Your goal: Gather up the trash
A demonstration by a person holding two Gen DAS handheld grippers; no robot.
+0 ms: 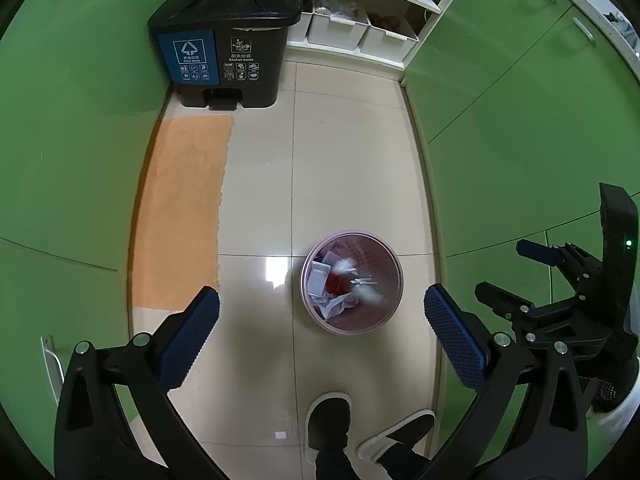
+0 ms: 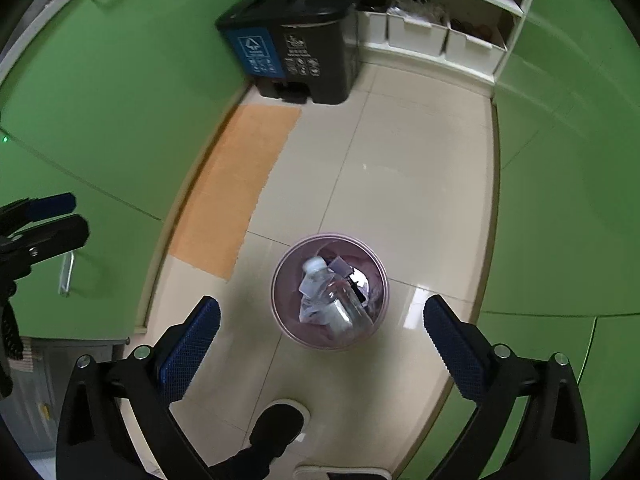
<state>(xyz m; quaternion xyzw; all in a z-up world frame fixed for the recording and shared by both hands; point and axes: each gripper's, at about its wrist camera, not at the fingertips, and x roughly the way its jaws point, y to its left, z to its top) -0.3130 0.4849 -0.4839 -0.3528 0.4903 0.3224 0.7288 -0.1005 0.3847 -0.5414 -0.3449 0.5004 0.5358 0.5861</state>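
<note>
Trash: crumpled paper, white plastic tray, red scrap (image 1: 338, 282) in round pink plastic wastebasket (image 1: 394, 270) on glossy beige tile floor (image 1: 352, 152), roughly mid-aisle between green cabinet fronts (image 1: 520, 128). Clear plastic bottle with white cap (image 2: 336, 292) lying tilted on top of pile in right wrist view; blurred white streak at same spot in left wrist view. Left gripper (image 1: 322, 330) jaws wide apart, blue textured pads (image 1: 192, 334) bare, nothing between, pointing steeply down, basket just ahead of right pad. Right gripper (image 2: 322, 332) jaws wide apart too, nothing clamped, basket framed between fingertips below. Right gripper also visible at right edge of left wrist view, well apart from left. Orange rectangular floor mat (image 1: 184, 208) along left cabinets. Black two-compartment pedal bin with blue and grey labels (image 1: 224, 40) at far end, lids down. White storage bins (image 1: 340, 26) on low shelf beside it. Person's dark slippers with white soles (image 1: 328, 420) on tiles near bottom edge.
</note>
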